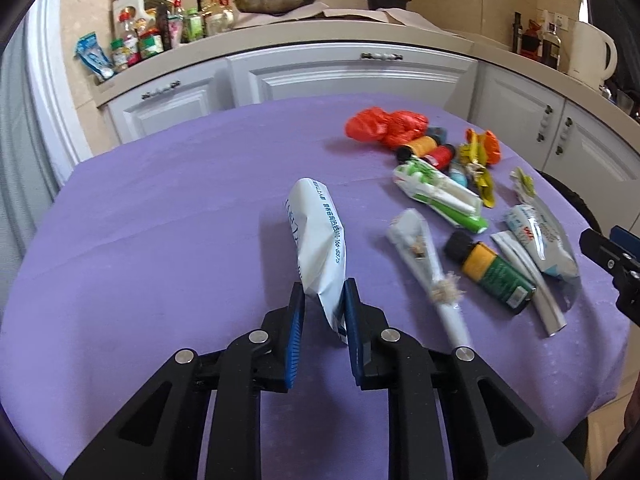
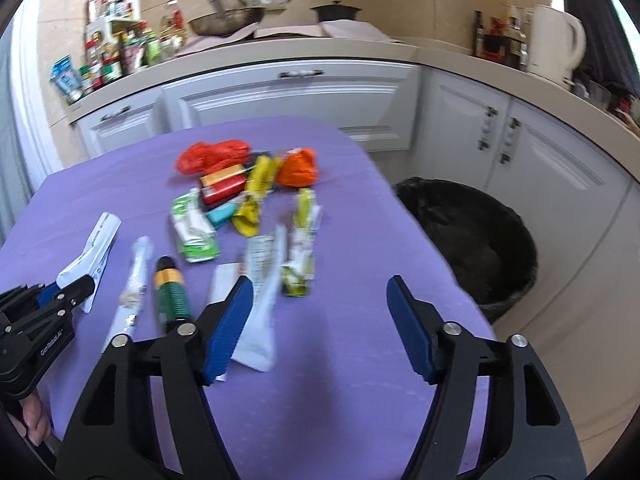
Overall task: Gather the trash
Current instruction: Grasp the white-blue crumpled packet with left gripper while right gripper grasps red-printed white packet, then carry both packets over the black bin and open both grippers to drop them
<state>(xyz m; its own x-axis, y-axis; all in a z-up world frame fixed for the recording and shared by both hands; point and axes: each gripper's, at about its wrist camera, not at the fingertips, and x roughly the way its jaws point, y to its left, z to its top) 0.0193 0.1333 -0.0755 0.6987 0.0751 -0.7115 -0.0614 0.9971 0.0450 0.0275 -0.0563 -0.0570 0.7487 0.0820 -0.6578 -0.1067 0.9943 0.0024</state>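
My left gripper (image 1: pixel 323 300) is shut on a white paper packet with blue print (image 1: pixel 318 236) and holds it above the purple table; the packet also shows in the right wrist view (image 2: pixel 94 254). My right gripper (image 2: pixel 320 312) is open and empty above the table's right part. Trash lies scattered on the purple tablecloth (image 1: pixel 160 220): a red plastic bag (image 1: pixel 384 126), a green and white wrapper (image 1: pixel 440 196), a green and yellow bottle (image 1: pixel 490 274), a white stick wrapper (image 1: pixel 428 268), yellow wrappers (image 1: pixel 480 164). A black-lined trash bin (image 2: pixel 472 236) stands on the floor right of the table.
White kitchen cabinets (image 1: pixel 348 76) stand behind the table. The counter holds spice jars (image 1: pixel 140 40), a wok (image 1: pixel 276 0) and a white kettle (image 1: pixel 592 56). The table's right edge (image 2: pixel 440 248) runs beside the bin.
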